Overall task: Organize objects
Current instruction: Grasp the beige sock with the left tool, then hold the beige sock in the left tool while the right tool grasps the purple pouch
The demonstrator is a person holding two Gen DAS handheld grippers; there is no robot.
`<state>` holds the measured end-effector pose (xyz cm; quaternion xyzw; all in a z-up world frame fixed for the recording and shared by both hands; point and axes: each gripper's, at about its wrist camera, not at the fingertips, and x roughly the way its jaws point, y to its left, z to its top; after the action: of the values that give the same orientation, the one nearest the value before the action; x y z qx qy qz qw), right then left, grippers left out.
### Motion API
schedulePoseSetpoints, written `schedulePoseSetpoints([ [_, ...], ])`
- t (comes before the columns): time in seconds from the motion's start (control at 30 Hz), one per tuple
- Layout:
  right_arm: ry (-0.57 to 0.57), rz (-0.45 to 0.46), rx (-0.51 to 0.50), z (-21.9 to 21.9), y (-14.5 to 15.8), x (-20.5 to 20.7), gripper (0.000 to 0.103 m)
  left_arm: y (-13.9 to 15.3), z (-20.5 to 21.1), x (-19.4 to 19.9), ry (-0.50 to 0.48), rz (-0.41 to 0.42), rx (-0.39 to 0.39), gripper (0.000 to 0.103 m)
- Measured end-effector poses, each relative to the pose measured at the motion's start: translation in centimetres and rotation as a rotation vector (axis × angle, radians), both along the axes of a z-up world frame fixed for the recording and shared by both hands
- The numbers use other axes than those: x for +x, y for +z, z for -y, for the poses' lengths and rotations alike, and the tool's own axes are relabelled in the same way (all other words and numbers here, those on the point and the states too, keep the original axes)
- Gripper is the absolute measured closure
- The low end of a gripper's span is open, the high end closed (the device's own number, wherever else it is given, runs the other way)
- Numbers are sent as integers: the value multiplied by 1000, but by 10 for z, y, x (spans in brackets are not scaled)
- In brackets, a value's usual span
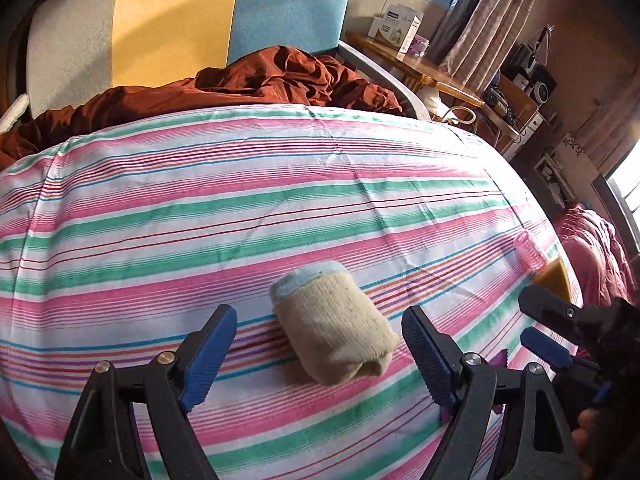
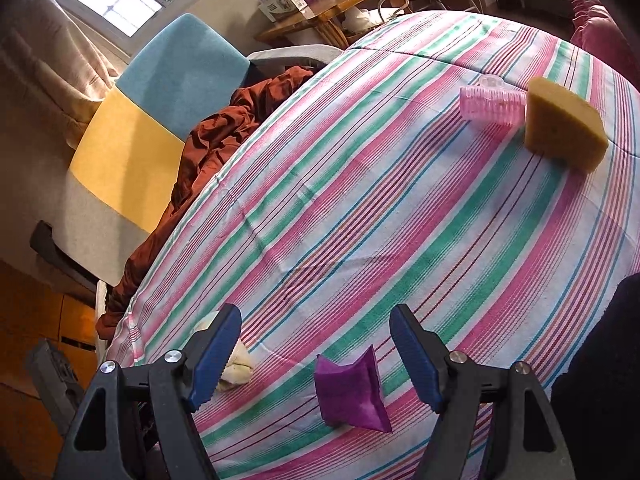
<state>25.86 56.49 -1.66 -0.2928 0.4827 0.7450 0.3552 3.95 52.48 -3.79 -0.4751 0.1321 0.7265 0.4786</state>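
A rolled cream sock [image 1: 332, 324] with a pale blue cuff lies on the striped sheet [image 1: 240, 208], between the spread fingers of my left gripper [image 1: 320, 356]. The blue pads stand clear of it on both sides. My right gripper [image 2: 316, 356] is open too, with a small purple pouch [image 2: 348, 392] lying between its fingers, untouched. The sock's end [image 2: 238, 368] peeks out behind its left finger. A pink hair roller [image 2: 492, 110] and a yellow sponge wedge [image 2: 560, 128] sit together farther off. In the left wrist view my right gripper [image 1: 526, 318] appears at the right edge.
A crumpled rust-brown blanket [image 1: 260, 84] lies along the head of the bed, against a blue, yellow and grey headboard [image 1: 288, 4]. A wooden bedside table [image 1: 416, 64] with boxes stands beyond the corner. Pink bedding [image 1: 592, 256] lies to the right, past the sheet's edge.
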Motion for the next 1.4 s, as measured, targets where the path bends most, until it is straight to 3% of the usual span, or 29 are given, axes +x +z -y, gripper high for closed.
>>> schedulePoseSetpoints([
  [0.1, 0, -2, -4, -1, -1, 1, 25, -21, -18, -5, 5, 8, -56, 20],
  [0.13, 1, -3, -4, -2, -1, 2, 25, -27, -15, -8, 1, 64, -22, 27],
  [0.17, 3, -4, -6, -2, -1, 2, 25, -25, -9, -7, 5, 59, 17, 37],
  [0.2, 5, -3, -9, -2, -2, 1, 25, -23, -4, -2, -16, 54, 40, 41],
  [0.3, 12, 0, -16, -2, -3, 0, 25, -17, 18, 12, -49, -21, 73, 42],
  [0.53, 15, 19, -30, -2, -6, -3, 25, -10, 100, 38, -77, -72, 152, 49],
  [0.67, 38, 67, -48, -2, -12, -11, 25, -21, 144, 39, -27, -29, 159, 51],
  [0.83, 95, 131, -65, 2, -20, -24, 25, -15, 177, 35, -3, 3, 160, 51],
  [1.07, 101, 133, -62, 3, -20, -23, 25, 10, 215, 30, 13, 36, 218, 50],
  [1.2, 105, 143, -52, 4, -19, -24, 25, 3, 216, 38, -15, -35, 126, 29],
  [1.4, 103, 133, -57, 2, -18, -24, 25, 9, 229, 44, -40, -96, 99, 24],
])
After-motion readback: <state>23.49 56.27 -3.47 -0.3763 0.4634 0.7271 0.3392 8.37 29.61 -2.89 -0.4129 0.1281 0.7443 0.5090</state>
